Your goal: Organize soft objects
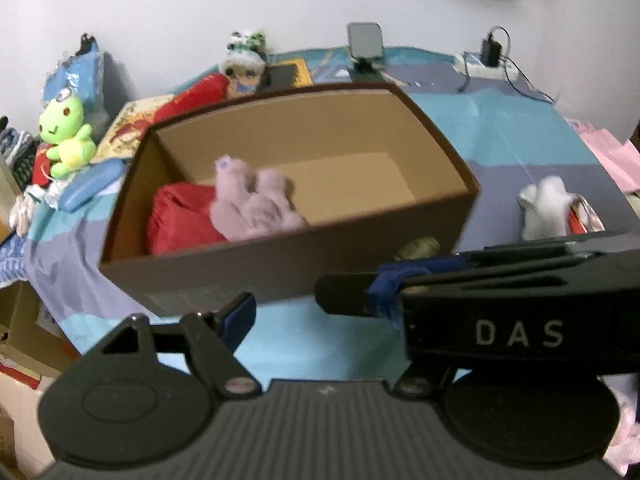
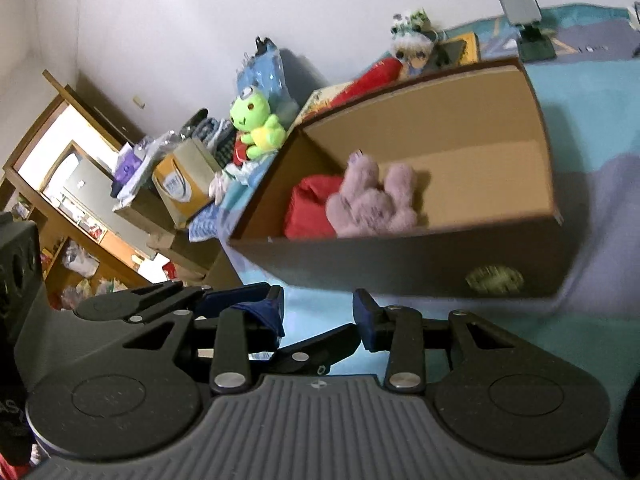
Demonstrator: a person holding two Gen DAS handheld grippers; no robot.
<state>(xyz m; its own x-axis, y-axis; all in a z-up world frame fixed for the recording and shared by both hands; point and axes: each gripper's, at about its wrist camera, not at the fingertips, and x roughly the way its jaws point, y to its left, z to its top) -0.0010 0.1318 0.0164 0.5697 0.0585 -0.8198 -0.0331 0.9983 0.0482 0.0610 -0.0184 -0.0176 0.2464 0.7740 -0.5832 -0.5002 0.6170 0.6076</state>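
A brown cardboard box (image 1: 440,128) stands open on the blue bedspread. Inside it lie a red soft item (image 1: 180,220) and a pale purple plush (image 1: 252,200), also seen in the right wrist view as the red item (image 2: 308,208) and the plush (image 2: 372,200) in the box (image 2: 540,120). A green frog plush (image 1: 66,136) sits left of the box, and shows in the right wrist view (image 2: 256,124). A white soft toy (image 1: 544,208) lies right of the box. My left gripper (image 1: 280,308) is open and empty in front of the box. My right gripper (image 2: 320,312) is open and empty too.
A doll with a white and green hat (image 1: 242,60) and a red cushion (image 1: 196,96) lie behind the box. A phone stand (image 1: 364,48) and a charger with cables (image 1: 492,56) are at the back. Cardboard boxes and a wooden shelf (image 2: 80,200) stand left of the bed.
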